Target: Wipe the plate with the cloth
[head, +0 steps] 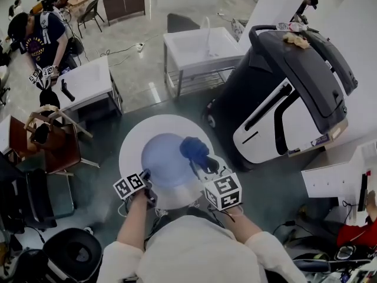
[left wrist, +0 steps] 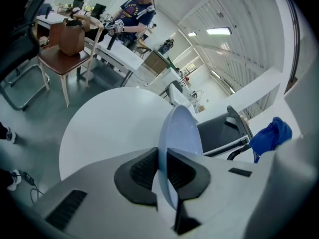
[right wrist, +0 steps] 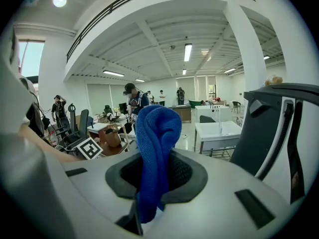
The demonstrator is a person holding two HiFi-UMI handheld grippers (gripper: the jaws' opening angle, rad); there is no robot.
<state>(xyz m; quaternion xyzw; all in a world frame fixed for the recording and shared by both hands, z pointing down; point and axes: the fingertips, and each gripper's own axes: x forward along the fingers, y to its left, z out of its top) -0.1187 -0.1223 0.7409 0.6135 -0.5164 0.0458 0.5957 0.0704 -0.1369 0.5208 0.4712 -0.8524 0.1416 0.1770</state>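
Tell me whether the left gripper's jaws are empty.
No: the left gripper is shut on the rim of the plate, which stands edge-on between its dark pads in the left gripper view.

Colours noted: plate (head: 165, 161) pale blue, cloth (head: 193, 149) deep blue, round table (head: 132, 140) white, marker cubes (head: 222, 190) white with black squares.

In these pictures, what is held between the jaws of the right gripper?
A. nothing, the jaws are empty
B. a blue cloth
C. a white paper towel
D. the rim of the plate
B: the right gripper view shows the blue cloth pinched between the jaws of the right gripper, while the rim of the plate is clamped in the left gripper.
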